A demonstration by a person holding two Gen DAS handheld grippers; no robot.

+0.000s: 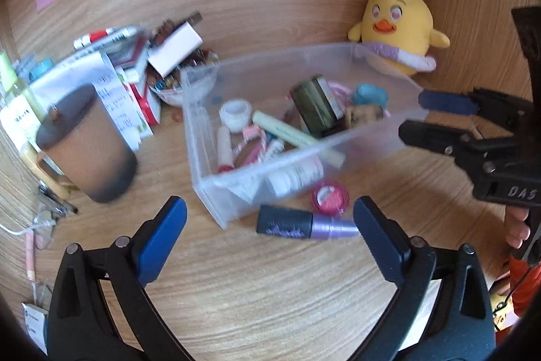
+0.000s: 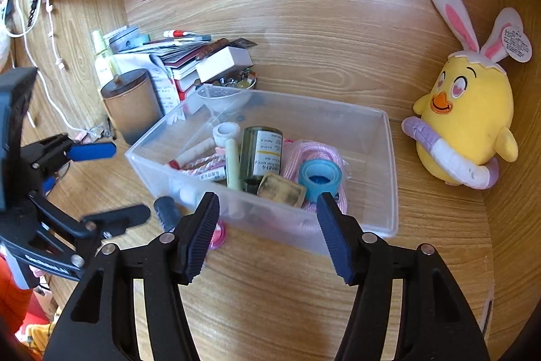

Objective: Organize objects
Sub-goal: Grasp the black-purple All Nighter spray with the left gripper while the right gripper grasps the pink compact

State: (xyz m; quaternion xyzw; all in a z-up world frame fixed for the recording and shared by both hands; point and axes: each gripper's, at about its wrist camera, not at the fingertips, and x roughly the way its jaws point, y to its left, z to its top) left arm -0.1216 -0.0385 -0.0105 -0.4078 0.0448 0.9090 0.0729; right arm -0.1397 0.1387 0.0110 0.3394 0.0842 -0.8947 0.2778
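the desk point(image 2: 270, 310) is matt wood-grain laminate. the bin point(image 2: 389, 164) is clear, smooth plastic, slightly frosted. the chick toy point(image 2: 470, 124) is soft yellow plush cloth. the green bottle point(image 2: 260, 154) looks glossy, with a paper label. the gripper pads point(image 2: 203, 239) are ribbed blue, on matt black plastic arms.

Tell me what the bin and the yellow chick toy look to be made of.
Bin: likely plastic, clear and slightly frosted; the contents and the desk grain show through its walls.
Yellow chick toy: soft plush fabric, matte and fuzzy, with stitched-looking eyes and beak and a paper tag on one ear.
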